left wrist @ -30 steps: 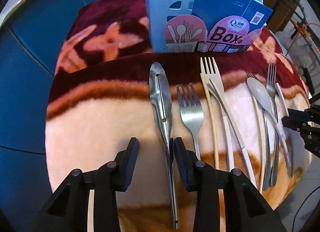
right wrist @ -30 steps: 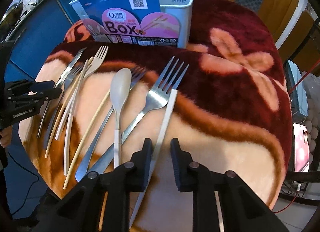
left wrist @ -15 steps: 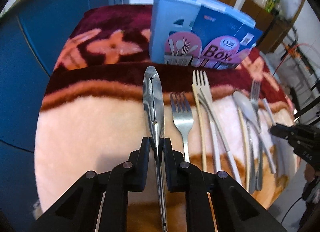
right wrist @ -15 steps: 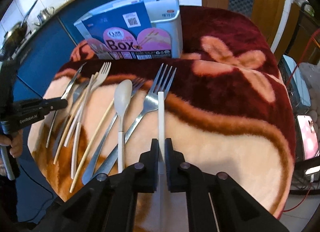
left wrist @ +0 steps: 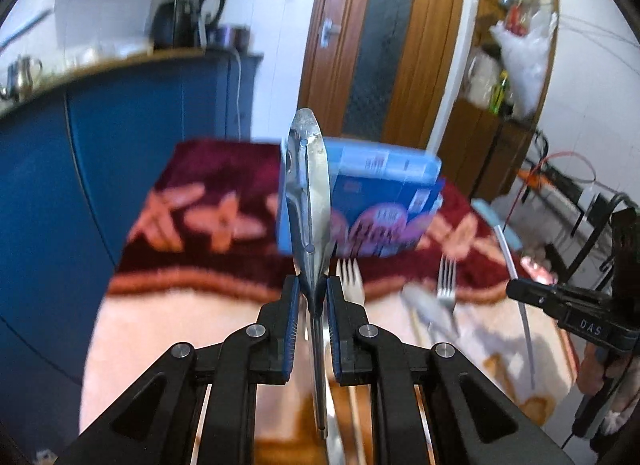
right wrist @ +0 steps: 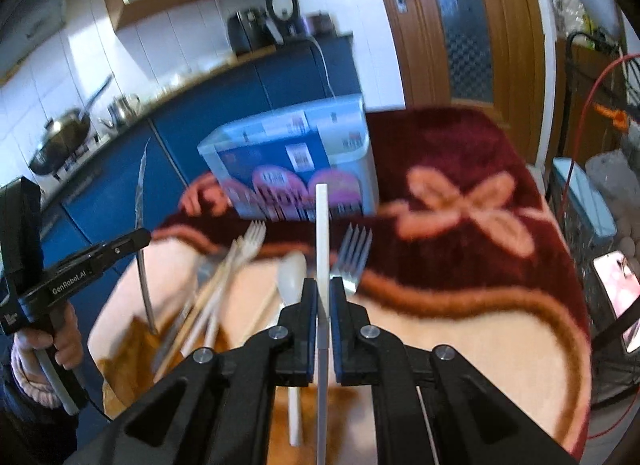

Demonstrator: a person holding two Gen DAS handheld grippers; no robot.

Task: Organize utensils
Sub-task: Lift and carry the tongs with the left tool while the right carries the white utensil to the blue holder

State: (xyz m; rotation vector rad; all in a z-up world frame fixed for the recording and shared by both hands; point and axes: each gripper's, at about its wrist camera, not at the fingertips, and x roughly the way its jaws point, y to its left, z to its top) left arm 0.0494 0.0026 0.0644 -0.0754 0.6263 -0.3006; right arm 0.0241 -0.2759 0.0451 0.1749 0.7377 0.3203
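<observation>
Steel serving utensil (left wrist: 309,201), flat and slotted, is sitting pinched between the pads of the left gripper (left wrist: 313,297), blade end rising ahead of the fingers, handle running back under them. Long axis is lying along the gripper's own pointing line. Blue utensil box (left wrist: 384,169) is standing straight ahead and lower, at the far end of the plush blanket (left wrist: 192,305); the blade is overlapping its left edge in the left wrist view.

White chopstick (right wrist: 322,249) is sitting clamped in the right gripper (right wrist: 323,297), fingers pressed nearly together on it, stick projecting forward along the fingers. Its tip is lining up with the box (right wrist: 288,149) front in the right wrist view.

Both held pieces are pointing at the box; neither is over its open top yet. By my judgement neither hand is clearly nearer, and each piece will need tipping upright to drop in.

Forks (right wrist: 354,253), a pale spoon (right wrist: 292,277) and more chopsticks (right wrist: 216,293) are lying on the blanket, long axes toward the box.
</observation>
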